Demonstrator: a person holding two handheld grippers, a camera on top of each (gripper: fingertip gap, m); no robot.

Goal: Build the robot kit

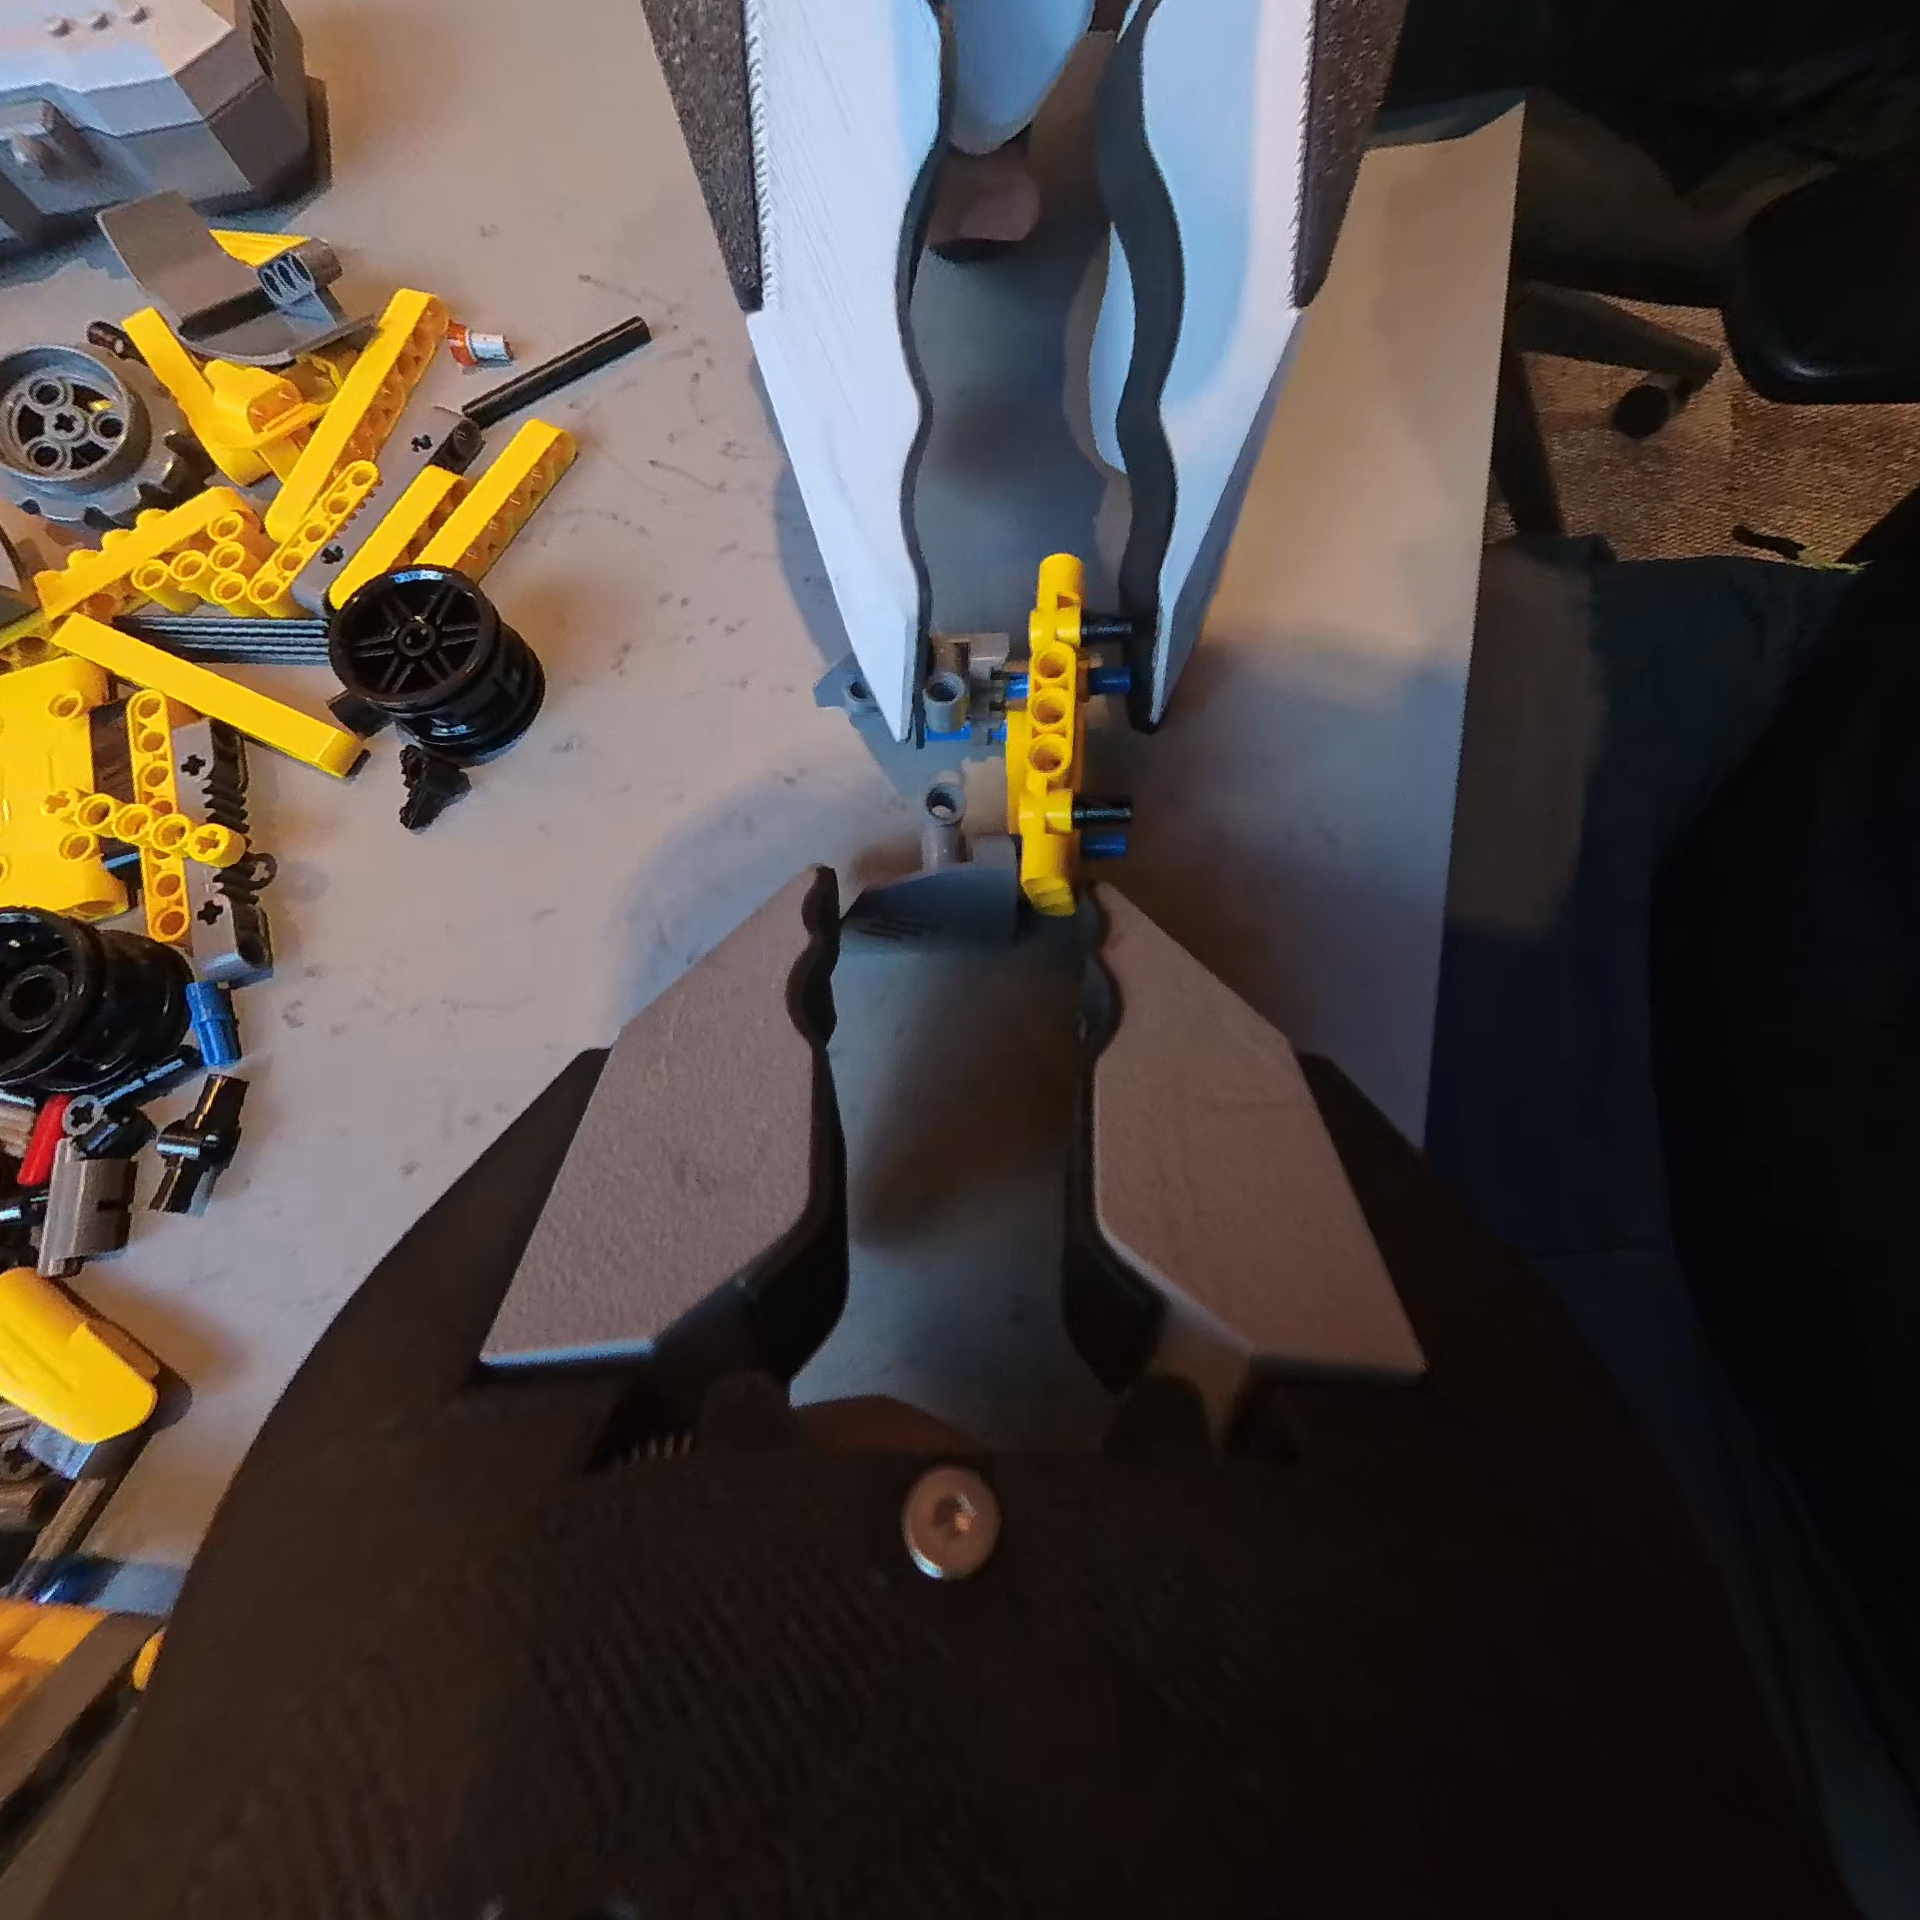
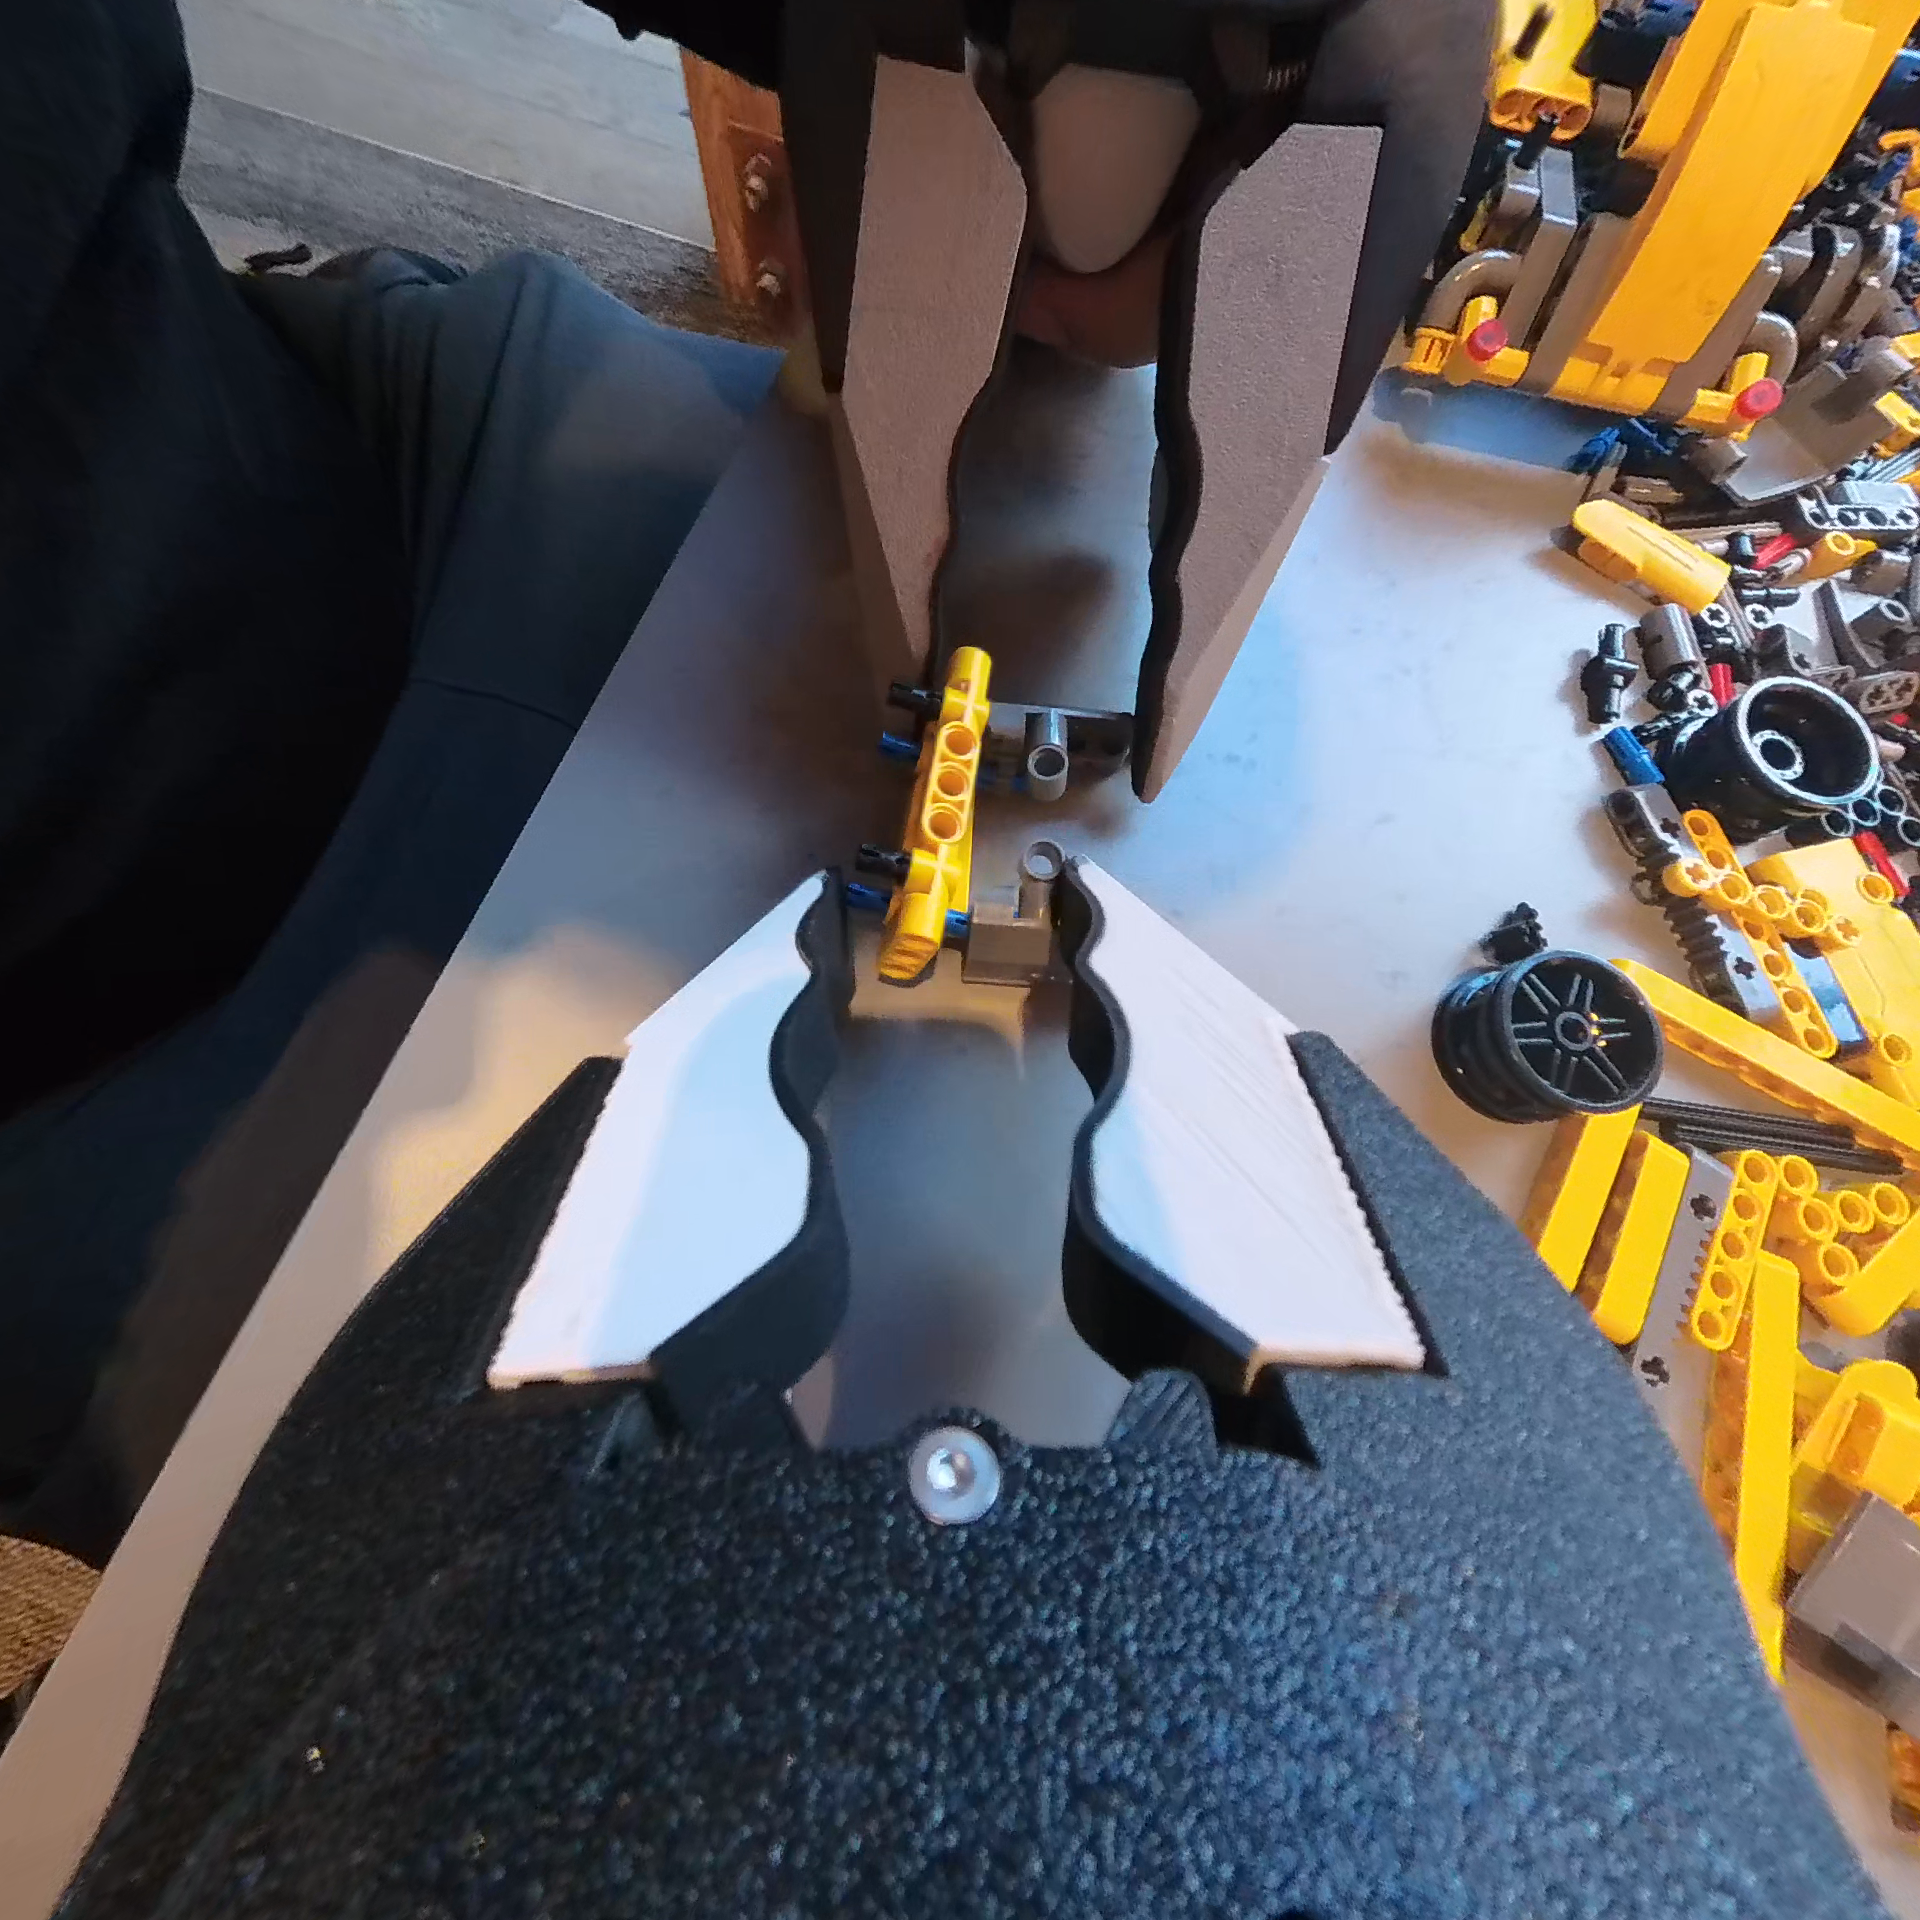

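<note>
A small assembly hangs between both grippers over the table's edge: a yellow holed beam (image 1: 1049,717) with black and blue pins on one side and grey connectors (image 1: 948,694) on the other. In the left wrist view, my left gripper (image 1: 961,899) closes on its near end, the jaws bracketing a grey piece (image 1: 935,920) and the beam's tip. The white-fingered right gripper (image 1: 1029,722) clamps the far end from the opposite direction. The right wrist view mirrors this: my right gripper (image 2: 945,883) grips the near end of the beam (image 2: 948,790), and the left gripper (image 2: 1034,727) holds the far end.
A pile of loose yellow, black and grey building pieces (image 1: 156,623) with black wheels (image 1: 416,634) covers the table (image 1: 623,935) to one side; it also shows in the right wrist view (image 2: 1766,935), behind a wheel (image 2: 1558,1029). A large yellow model (image 2: 1662,208) stands behind. A person's dark clothing (image 2: 260,623) lies past the table's edge. My left and right fingertips are right by each other. Left tips and right tips are each some 9 cm from the wheel (image 2: 1558,1029). The left camera catches it too, in the left wrist view (image 1: 431,635).
</note>
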